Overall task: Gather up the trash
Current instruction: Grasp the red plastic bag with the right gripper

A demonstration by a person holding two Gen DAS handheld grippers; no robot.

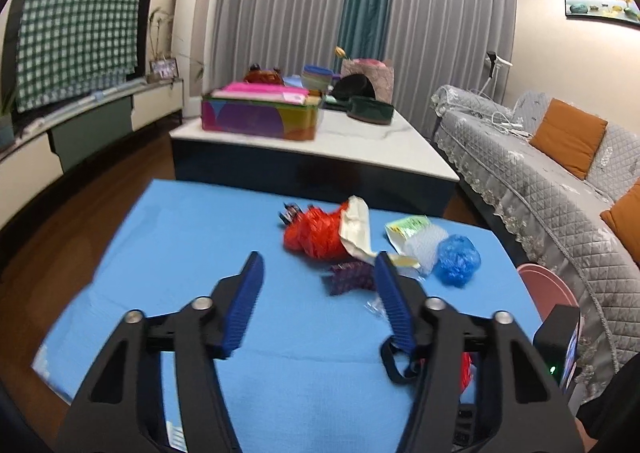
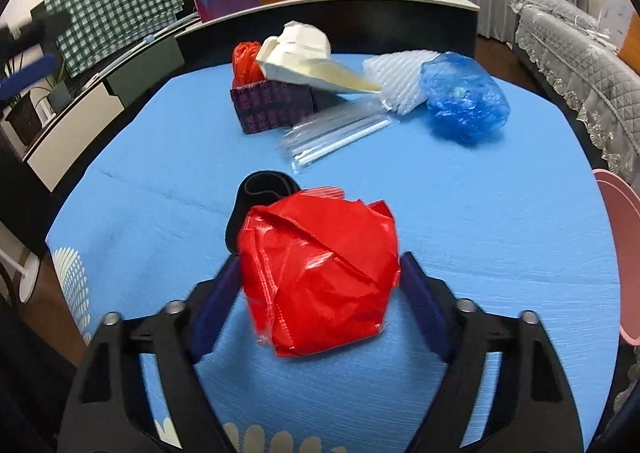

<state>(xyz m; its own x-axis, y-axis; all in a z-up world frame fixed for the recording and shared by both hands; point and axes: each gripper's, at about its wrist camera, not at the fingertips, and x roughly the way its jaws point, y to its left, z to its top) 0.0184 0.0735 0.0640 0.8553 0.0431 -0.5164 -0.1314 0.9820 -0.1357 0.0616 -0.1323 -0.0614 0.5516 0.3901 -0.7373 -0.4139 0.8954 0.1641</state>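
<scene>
Your right gripper clamps a crumpled red plastic bag above the blue tablecloth.

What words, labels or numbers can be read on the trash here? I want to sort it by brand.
None can be read.
Purple box: repeating printed pattern, too blurred to read.
Green and yellow packet: some print, too small and blurred.
Red plastic bag in the right gripper: no print visible.
Blue plastic bag: no print visible.
</scene>
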